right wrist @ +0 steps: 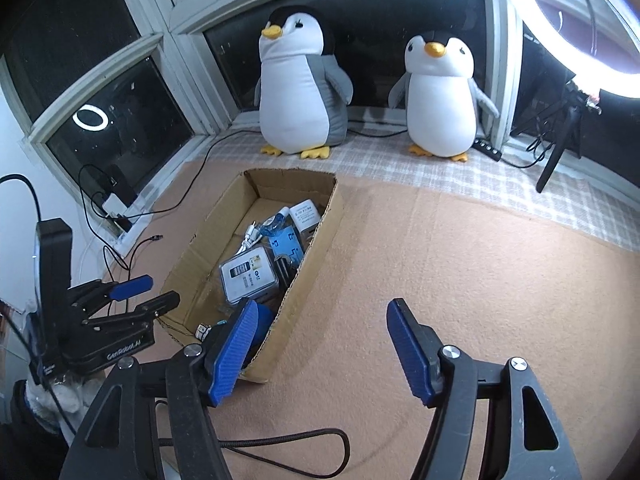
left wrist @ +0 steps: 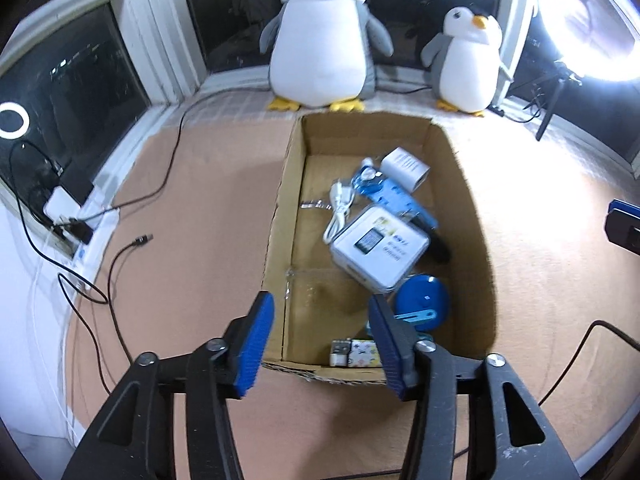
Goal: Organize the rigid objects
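Note:
An open cardboard box (left wrist: 472, 216) sits on the tan mat and also shows in the right wrist view (right wrist: 320, 236). Inside lie a white boxed gadget (left wrist: 380, 246), a white charger plug (left wrist: 404, 168), a white cable (left wrist: 340, 212), a blue packet (left wrist: 396, 196), a round blue disc (left wrist: 424, 300) and small cubes (left wrist: 354, 354). My left gripper (left wrist: 322, 344) is open and empty, just over the box's near end. My right gripper (right wrist: 322, 346) is open and empty, over the mat right of the box. The left gripper also shows in the right wrist view (right wrist: 148, 294).
Two plush penguins (right wrist: 298, 88) (right wrist: 440, 96) stand on the window ledge behind the box. Black cables (left wrist: 116, 264) and a white power strip (left wrist: 60, 204) lie at the left. A ring light on a stand (right wrist: 568, 52) is at the right. A black cable (right wrist: 288, 446) loops near me.

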A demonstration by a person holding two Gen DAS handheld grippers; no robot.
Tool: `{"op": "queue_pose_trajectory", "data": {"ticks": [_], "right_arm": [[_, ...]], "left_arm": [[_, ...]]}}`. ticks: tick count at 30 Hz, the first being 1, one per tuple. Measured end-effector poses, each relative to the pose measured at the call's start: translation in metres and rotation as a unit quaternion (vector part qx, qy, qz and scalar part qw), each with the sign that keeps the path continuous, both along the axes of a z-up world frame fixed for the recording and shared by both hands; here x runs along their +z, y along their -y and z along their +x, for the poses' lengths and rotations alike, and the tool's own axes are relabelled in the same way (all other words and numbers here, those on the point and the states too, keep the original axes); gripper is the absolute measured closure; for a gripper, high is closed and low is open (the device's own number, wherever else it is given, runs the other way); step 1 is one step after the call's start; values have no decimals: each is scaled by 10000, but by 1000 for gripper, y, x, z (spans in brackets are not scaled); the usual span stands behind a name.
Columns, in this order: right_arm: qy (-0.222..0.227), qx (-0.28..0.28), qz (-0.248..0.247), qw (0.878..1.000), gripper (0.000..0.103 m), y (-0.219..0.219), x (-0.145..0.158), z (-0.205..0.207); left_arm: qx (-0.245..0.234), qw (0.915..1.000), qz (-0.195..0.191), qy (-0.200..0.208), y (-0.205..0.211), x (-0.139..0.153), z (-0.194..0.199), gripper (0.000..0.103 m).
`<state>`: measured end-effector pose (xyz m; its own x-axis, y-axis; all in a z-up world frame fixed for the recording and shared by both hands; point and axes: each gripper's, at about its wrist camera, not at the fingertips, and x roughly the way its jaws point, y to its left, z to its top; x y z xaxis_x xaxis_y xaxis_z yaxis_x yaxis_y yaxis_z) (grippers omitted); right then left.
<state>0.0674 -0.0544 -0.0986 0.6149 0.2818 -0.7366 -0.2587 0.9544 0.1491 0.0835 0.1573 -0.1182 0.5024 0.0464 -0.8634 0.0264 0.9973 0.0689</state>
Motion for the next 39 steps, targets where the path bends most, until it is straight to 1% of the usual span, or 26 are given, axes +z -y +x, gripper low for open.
{"op": "queue_pose_trajectory", "data": {"ticks": [2,5,10,13,14,15,18,27,33,39], "right_arm": [[73,-26,-58,10000,37,0,3,-5],[162,-62,-130,9998,35,-1,7,-12],[345,-116,-119,9993,33,-2,16,-26],[519,-177,-116,9984,32,-3,25,-34],[562,-188,-107,9982,30,-3,27,-35],[601,-196,-95,9980,29,-3,29,-36],[716,-226,-77,9971,27,-3,35,-40],[980,-414,-32,9943,26,-1,46,-51],[1107,-510,79,9925,25,4,52,-59],[1056,-485,50,9932,24,2,51,-61]], "left_arm": [[-3,9999,66,92,4,7,-4,47],[-8,9998,95,183,10,17,-11,39],[66,9991,193,380,11,32,-20,35],[176,9977,170,632,10,48,-25,28],[195,9972,159,701,10,53,-26,24],[223,9963,160,813,10,59,-28,22],[228,9940,206,1047,13,75,-34,22],[150,9898,233,1401,23,108,-45,21],[88,9883,223,1508,28,117,-52,21],[49,9889,184,1475,30,116,-56,20]]}}
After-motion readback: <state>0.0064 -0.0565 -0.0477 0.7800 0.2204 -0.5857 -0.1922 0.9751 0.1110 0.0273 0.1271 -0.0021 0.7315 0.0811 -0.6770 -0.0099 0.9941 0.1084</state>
